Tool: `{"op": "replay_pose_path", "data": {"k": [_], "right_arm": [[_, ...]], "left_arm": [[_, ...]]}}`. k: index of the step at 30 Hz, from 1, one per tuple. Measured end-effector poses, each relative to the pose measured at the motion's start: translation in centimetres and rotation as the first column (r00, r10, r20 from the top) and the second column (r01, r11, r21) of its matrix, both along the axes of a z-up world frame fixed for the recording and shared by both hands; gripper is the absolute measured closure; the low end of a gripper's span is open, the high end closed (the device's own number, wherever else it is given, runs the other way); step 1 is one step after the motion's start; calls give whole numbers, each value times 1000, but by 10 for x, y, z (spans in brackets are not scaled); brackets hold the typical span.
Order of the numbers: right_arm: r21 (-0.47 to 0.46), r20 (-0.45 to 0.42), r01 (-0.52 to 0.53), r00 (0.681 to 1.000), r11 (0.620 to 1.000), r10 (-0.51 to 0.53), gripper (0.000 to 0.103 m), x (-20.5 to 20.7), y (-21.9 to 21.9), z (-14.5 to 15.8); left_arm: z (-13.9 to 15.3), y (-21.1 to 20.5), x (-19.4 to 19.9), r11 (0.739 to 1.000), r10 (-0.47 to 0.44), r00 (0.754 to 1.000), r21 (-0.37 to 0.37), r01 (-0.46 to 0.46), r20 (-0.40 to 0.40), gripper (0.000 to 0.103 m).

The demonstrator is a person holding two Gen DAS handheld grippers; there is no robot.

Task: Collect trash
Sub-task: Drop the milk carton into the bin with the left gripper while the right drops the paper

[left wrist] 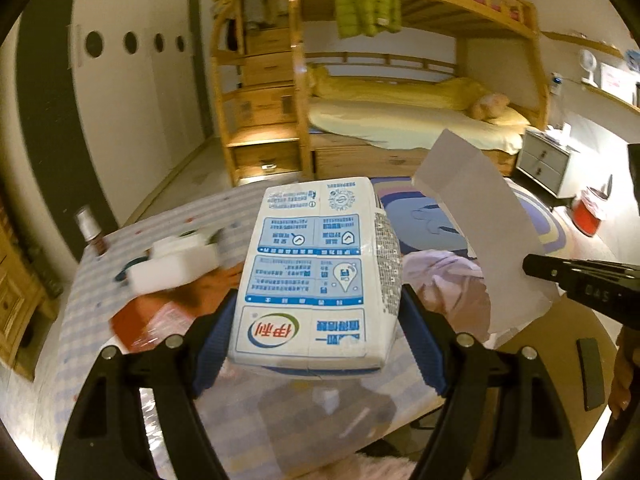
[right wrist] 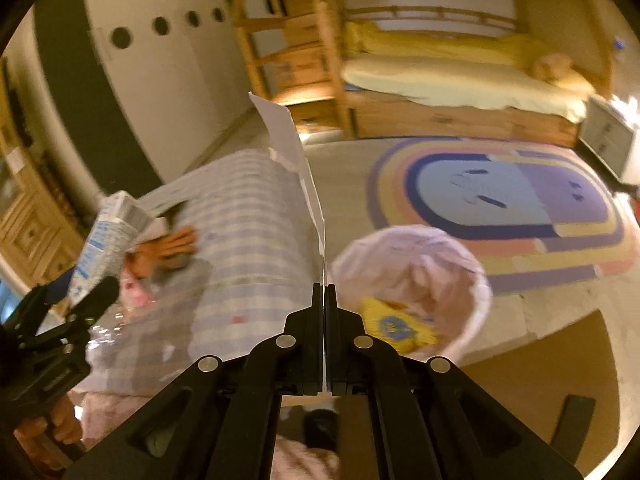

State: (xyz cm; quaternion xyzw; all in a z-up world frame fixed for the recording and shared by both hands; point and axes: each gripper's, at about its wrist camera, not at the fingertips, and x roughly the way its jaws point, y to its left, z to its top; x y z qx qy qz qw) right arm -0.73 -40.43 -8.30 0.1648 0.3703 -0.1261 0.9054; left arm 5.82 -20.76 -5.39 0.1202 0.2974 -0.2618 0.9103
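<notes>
Bedroom floor and a striped rug are spreading out beyond the bench [left wrist: 80,320], which is wearing a checked cloth. Both hands are carrying trash in the transport step. The left gripper [left wrist: 316,312] is clamping a milk carton [left wrist: 316,264] between widely spread jaws. The right gripper [right wrist: 324,296], fully closed, is pinching a white paper strip [right wrist: 292,148]. Just ahead and to its right, the lined waste bin [right wrist: 472,280] is waiting; next, each item probably needs positioning over it before letting go.

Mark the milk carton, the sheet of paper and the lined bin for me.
milk carton [left wrist: 316,276]: left wrist view, middle of its printed face.
sheet of paper [left wrist: 480,216]: left wrist view, centre of the sheet.
lined bin [right wrist: 476,272]: right wrist view, right rim.
</notes>
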Motion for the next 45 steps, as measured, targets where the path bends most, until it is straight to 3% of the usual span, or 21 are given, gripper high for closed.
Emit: {"op": "replay_pose_path", "data": {"k": [10,11,14,25,30,36,37,38,39,45], "right_arm": [[-9,-39,112,993,994,-112,98,16,-63,-31],[-8,-44,115,992,993,-115,95,19,-68,-34],[2,-45,130,990,991,-130,71,20,-74,-38],[2,11,124,992,992,-124,70,-11,-77,-20],[9,43,138,990,990,-138,56,-23,-85,-11],[12,74,172,982,985,-172,54,-31,-98,-1],[10,76,176,981,984,-176,54,-32,-99,-1],[8,78,181,980,983,-181,53,-34,-100,0],[6,79,186,979,983,-186,53,-34,-101,1],[9,78,179,981,984,-179,53,-38,-100,1]], "left_arm": [[-13,-42,6,998,-54,999,21,54,-5,27],[-13,-43,6,998,-53,999,24,53,-6,27],[-16,-47,8,998,-53,999,29,53,-13,27],[-27,-85,-1,991,-127,992,48,128,-26,27],[-32,-114,1,983,-177,984,43,178,-25,27],[-33,-150,8,975,-219,975,25,219,-22,26],[-32,-157,10,975,-222,975,23,223,-20,25],[-33,-160,11,976,-216,976,28,217,-16,15],[-33,-161,12,978,-209,978,27,209,-10,11],[-33,-138,17,986,-167,986,6,167,-28,9]]}}
